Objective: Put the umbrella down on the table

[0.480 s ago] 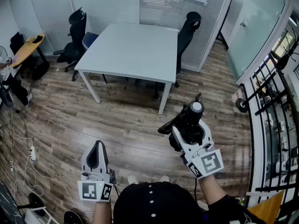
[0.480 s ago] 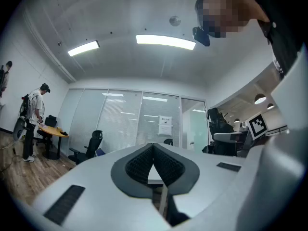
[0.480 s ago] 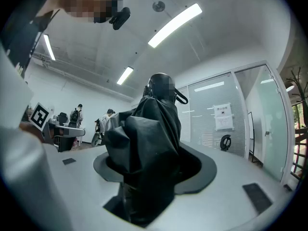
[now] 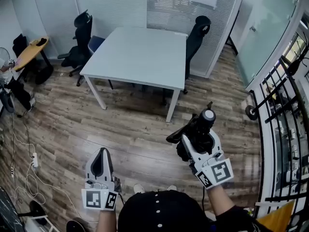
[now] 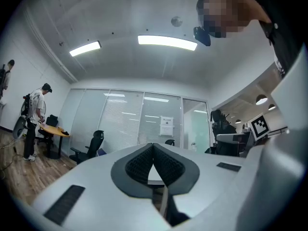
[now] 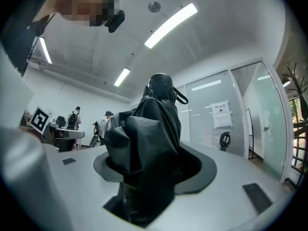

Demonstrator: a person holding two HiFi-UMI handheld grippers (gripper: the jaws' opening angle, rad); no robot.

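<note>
A folded black umbrella (image 4: 195,131) stands upright in my right gripper (image 4: 199,138), whose jaws are shut on its bunched fabric; its handle end points up. In the right gripper view the umbrella (image 6: 147,143) fills the space between the pads. My left gripper (image 4: 101,164) hangs low at the left over the wooden floor, jaws shut with nothing in them; in the left gripper view its pads (image 5: 153,165) meet. The white table (image 4: 140,54) stands ahead, well beyond both grippers, with a bare top.
Black office chairs (image 4: 79,37) stand to the left of the table and another chair (image 4: 197,30) to its right. A yellow side table (image 4: 30,50) is at far left. Black metal railing (image 4: 280,105) runs along the right. Cables (image 4: 21,163) lie on the floor at left.
The view has shifted slightly: the table and both grippers sit a little lower and further right in the frame. The grip on the umbrella is unchanged.
</note>
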